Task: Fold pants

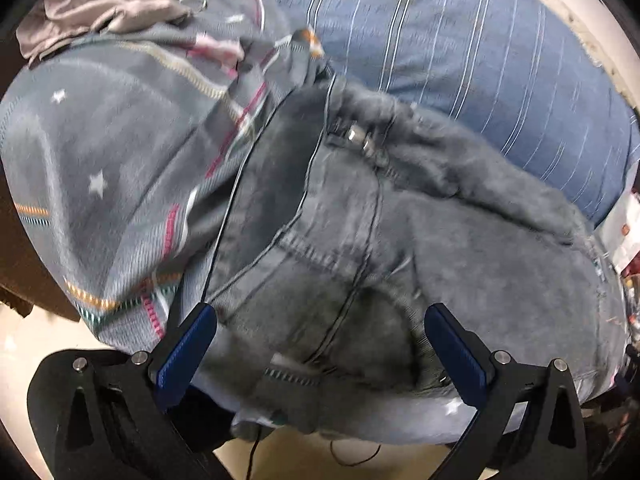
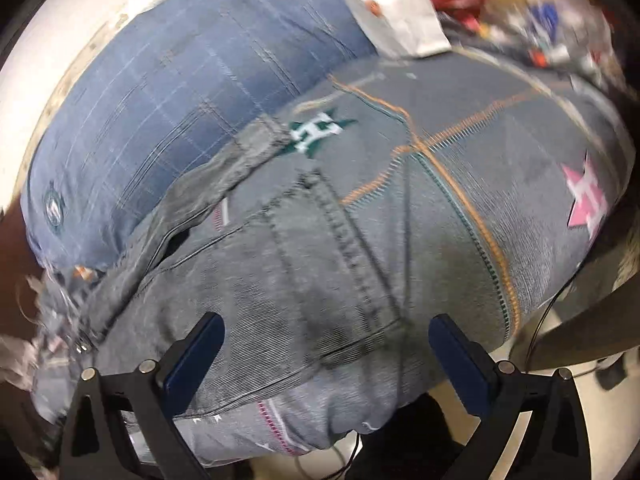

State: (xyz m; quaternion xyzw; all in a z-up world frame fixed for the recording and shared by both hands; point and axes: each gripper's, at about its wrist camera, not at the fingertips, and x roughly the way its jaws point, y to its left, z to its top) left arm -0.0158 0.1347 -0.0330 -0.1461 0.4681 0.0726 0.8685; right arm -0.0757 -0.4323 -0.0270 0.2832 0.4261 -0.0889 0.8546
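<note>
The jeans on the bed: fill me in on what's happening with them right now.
A person holding a gripper in each hand is working on grey jeans spread over a patterned grey bedspread, beside a blue striped pillow. The left gripper and the right gripper both hover over the denim with jaws wide open, gripping nothing. The jeans look rumpled, with no neat fold visible yet.
</note>
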